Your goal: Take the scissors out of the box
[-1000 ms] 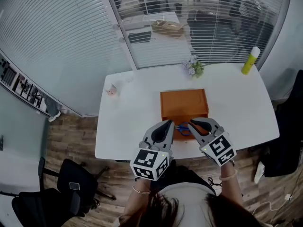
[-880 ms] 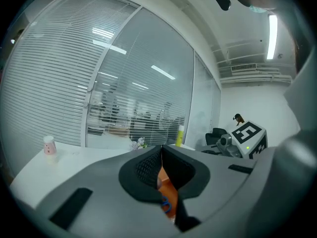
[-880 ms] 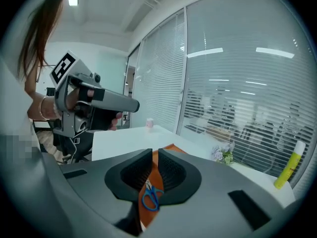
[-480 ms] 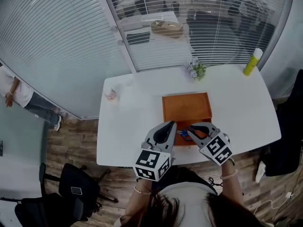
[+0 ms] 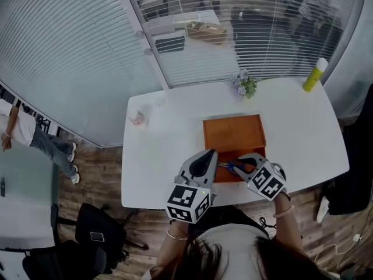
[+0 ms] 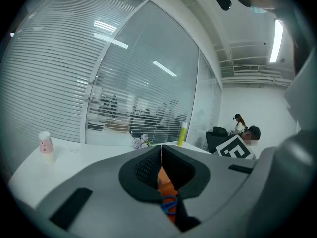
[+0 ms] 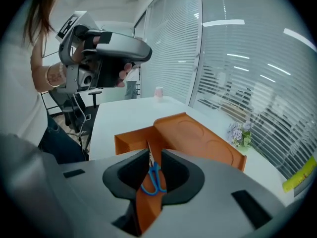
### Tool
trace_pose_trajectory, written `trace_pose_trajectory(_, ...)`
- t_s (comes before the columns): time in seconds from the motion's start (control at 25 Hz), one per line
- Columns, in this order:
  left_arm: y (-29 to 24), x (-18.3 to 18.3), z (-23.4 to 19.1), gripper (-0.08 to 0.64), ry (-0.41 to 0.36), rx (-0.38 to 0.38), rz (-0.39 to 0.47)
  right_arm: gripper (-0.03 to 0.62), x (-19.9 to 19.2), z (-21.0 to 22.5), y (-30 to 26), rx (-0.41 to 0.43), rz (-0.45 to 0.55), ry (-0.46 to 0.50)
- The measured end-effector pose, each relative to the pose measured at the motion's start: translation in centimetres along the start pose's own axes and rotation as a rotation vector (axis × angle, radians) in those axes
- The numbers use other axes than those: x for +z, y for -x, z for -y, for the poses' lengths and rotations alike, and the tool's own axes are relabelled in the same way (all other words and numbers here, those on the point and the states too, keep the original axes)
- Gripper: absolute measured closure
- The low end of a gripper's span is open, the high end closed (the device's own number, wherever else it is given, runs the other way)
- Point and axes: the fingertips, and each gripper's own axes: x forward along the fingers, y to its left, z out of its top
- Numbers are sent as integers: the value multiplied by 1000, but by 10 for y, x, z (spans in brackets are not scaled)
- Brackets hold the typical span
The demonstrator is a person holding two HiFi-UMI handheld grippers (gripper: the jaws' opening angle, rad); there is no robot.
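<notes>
As right gripper fingers open empty over blue-looped scissors, orange box, left gripper fingers together

White table, yellow bottle, small flower bunch, pink cup, black chair

Box open, top entry free; low walls close round scissors. Left gripper crowds box's near-left corner. Table bare both sides of box. Flowers, yellow bottle well apart at far edge.
</notes>
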Motion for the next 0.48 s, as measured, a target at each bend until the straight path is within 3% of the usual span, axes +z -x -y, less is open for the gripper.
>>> trace_pose_trajectory(0.48,-5,-3,-15,540,19,21,-8,464,-39,-2,-31,73,-221,89)
